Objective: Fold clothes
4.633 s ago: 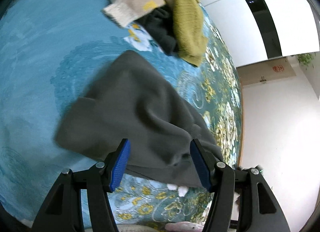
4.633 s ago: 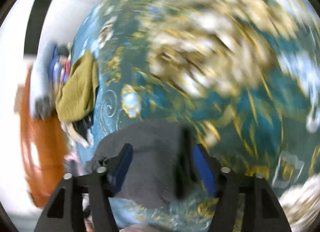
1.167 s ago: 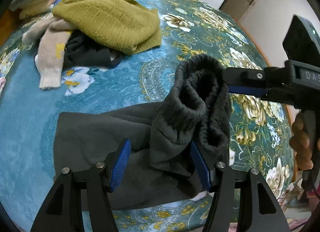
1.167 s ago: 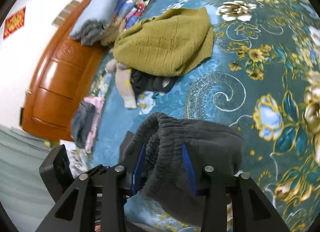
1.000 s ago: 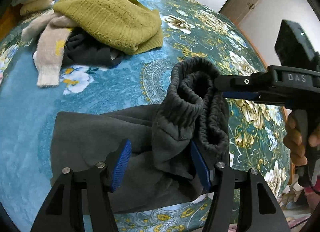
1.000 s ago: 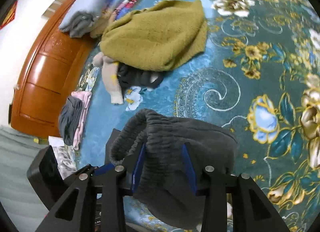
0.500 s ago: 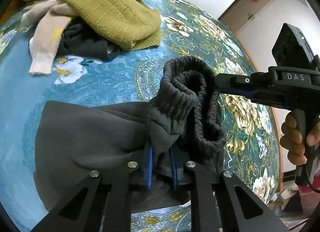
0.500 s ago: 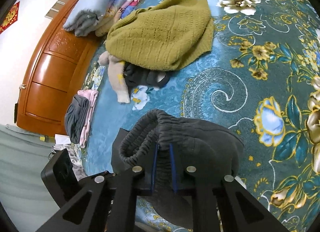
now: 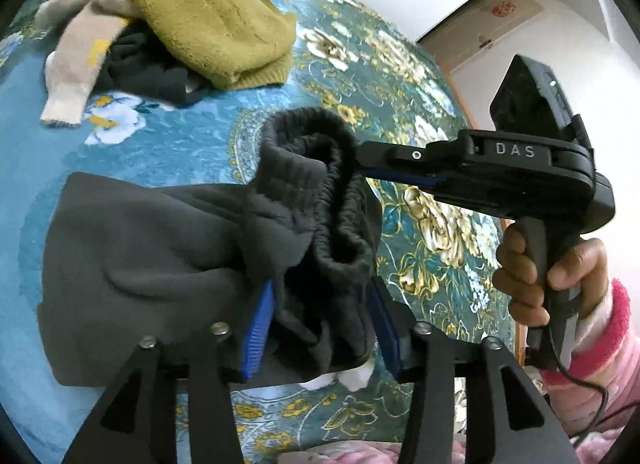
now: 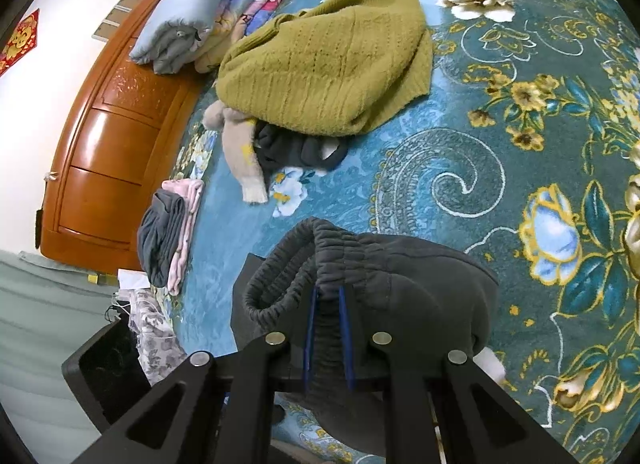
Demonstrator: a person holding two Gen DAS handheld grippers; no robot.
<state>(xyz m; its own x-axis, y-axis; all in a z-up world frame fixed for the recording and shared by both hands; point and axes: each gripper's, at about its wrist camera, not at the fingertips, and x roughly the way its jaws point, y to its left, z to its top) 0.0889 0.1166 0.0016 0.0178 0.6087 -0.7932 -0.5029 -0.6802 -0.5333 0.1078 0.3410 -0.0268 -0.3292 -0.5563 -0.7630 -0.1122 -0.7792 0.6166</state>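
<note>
The left tongs [image 9: 320, 320] stand parted around bunched fabric of the dark grey fleece trousers [image 9: 160, 264] on the teal floral bedspread [image 9: 168, 144]. The right tongs [image 10: 326, 328] are pinched shut on their ribbed waistband [image 10: 280, 264], lifting it. Farther off lies an olive-green knitted sweater [image 10: 328, 64].

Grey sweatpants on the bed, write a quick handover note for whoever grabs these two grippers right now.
Right gripper: shut on the waistband of the grey sweatpants, holding it raised.
Left gripper: open, blue pads either side of bunched fabric below the waistband, not pinching.
Sweatpants: legs spread flat on the teal floral bedspread; no finished fold visible.
Still unfolded: the heap of olive sweater, beige sweater and a dark garment.
A small grey and pink stack sits at the bed's edge.
</note>
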